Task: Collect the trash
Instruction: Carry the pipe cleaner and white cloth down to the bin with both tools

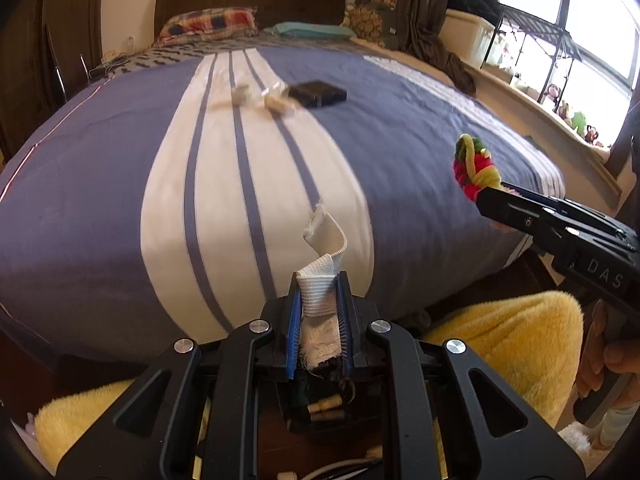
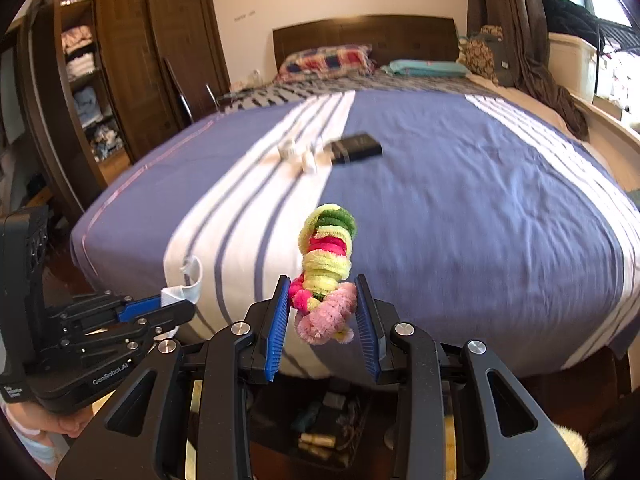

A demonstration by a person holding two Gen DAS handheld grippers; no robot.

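My left gripper (image 1: 319, 280) is shut on a white woven fabric strip (image 1: 326, 236) that curls up above its blue pads; it shows at the left of the right wrist view too (image 2: 182, 294). My right gripper (image 2: 323, 284) is shut on a tangled bundle of pipe cleaners (image 2: 326, 264), pink, yellow, red and green; the bundle (image 1: 476, 168) sticks out of its fingers at the right of the left wrist view. Both hang over the foot of the bed (image 1: 100, 180). Farther up the bedspread lie small pale scraps (image 1: 272, 100) beside a black box (image 1: 318, 94).
A dark bin or box with small items (image 2: 320, 432) sits on the floor below the grippers, flanked by yellow fluffy cushions (image 1: 500, 344). A wardrobe (image 2: 120, 60) stands left of the bed; a window ledge with a rack (image 1: 552, 60) runs along the right.
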